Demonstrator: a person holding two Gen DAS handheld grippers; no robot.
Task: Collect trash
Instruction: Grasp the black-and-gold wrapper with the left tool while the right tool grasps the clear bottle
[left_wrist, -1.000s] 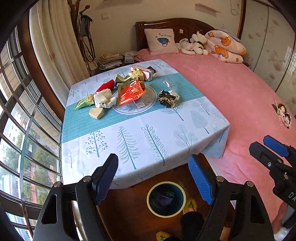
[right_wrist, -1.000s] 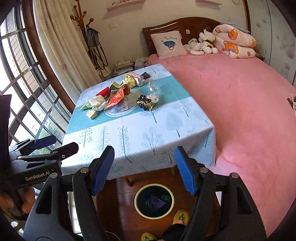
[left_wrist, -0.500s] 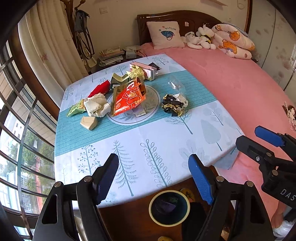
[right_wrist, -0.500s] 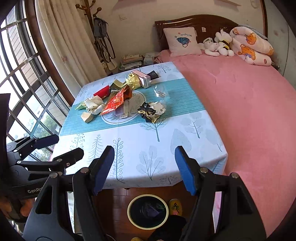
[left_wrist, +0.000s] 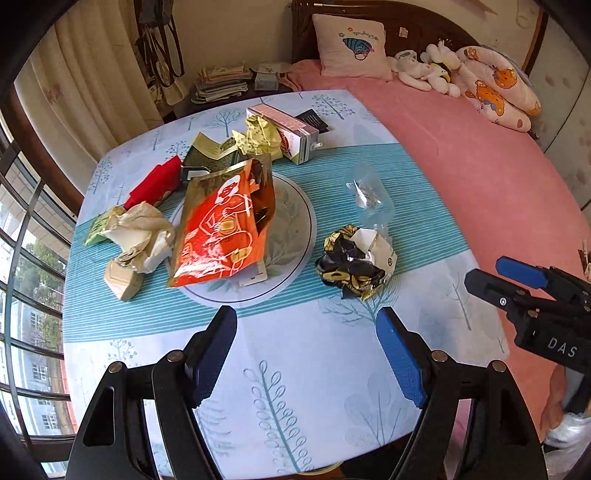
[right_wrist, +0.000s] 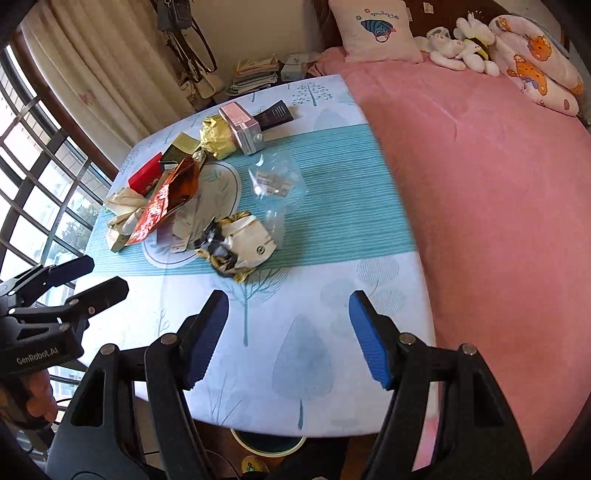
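Over the near edge of the table (left_wrist: 295, 369), the left gripper (left_wrist: 306, 354) and right gripper (right_wrist: 288, 332) both hover with jaws apart, empty. Just beyond lies one black-gold crumpled wrapper (left_wrist: 354, 267), then one orange snack bag (left_wrist: 221, 232), farther one pink carton (left_wrist: 291, 134).

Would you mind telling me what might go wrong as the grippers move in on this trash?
The clear plastic wrapper is nearly see-through, so it may be missed. The crumpled black-and-gold wrapper touches it and may drag it along. The orange snack bag leans on other litter and may topple. Both the left gripper and right gripper are open and empty.
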